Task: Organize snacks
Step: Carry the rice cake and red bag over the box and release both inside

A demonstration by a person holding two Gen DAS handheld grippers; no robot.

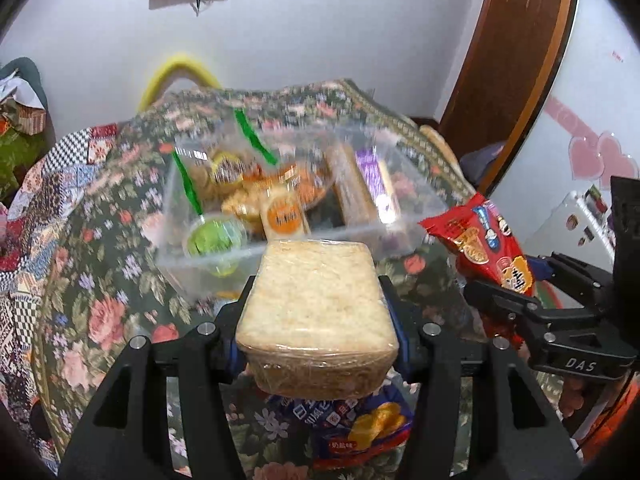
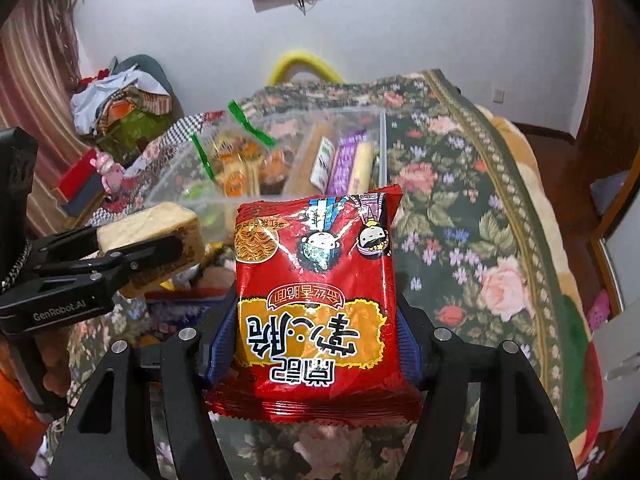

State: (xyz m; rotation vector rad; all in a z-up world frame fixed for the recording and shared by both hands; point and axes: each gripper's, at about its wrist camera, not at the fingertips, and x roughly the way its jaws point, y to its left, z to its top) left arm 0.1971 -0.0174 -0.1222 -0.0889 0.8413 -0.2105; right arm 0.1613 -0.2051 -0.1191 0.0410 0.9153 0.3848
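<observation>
My left gripper is shut on a pale, plastic-wrapped rice cake block, held above the flowered tablecloth. My right gripper is shut on a red noodle-snack packet, its print upside down to the camera. Each shows in the other's view: the red packet at the right, the rice cake block at the left. Beyond both stands a clear plastic box holding several snacks: orange-labelled cracker packs, a green jelly cup, a purple-wrapped bar.
A blue snack packet lies on the tablecloth under my left gripper. The flowered cloth covers the table, and its edge falls away at the right. A chair piled with clothes stands at the back left. A person's hand holds the right gripper.
</observation>
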